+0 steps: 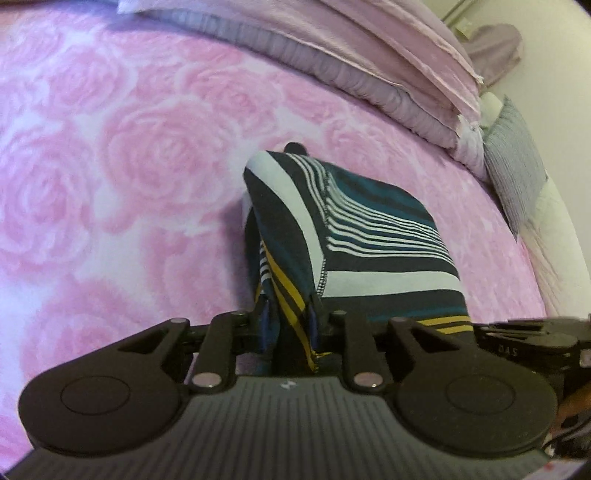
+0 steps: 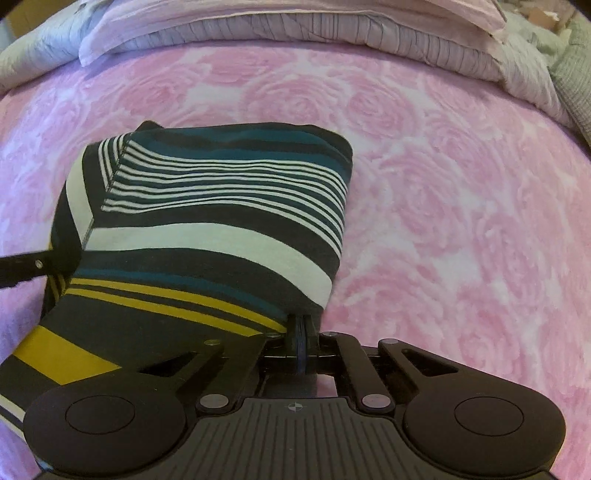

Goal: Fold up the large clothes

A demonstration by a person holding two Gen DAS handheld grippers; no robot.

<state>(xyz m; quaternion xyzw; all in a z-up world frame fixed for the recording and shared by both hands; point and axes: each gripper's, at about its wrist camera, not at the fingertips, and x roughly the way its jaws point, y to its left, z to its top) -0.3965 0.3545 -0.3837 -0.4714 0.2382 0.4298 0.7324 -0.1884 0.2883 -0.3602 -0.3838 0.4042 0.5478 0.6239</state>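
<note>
A striped garment [image 1: 362,236] in dark grey, teal, white and mustard is lifted off the pink rose-patterned bedspread [image 1: 110,166]. In the left wrist view my left gripper [image 1: 289,314] is shut on a bunched fold of it, with cloth rising between the blue-padded fingers. The right wrist view shows the same garment [image 2: 207,221] stretched to the left, and my right gripper [image 2: 302,325] pinches its right corner shut. The other gripper's tip [image 2: 26,267] pokes in at the garment's left edge. The garment's far end droops toward the bedspread [image 2: 461,203].
Folded lilac quilts and pillows [image 1: 369,66] are piled along the far side of the bed. A grey striped cushion [image 1: 513,162] leans at the right edge. The same pile of bedding [image 2: 295,26] spans the top of the right wrist view.
</note>
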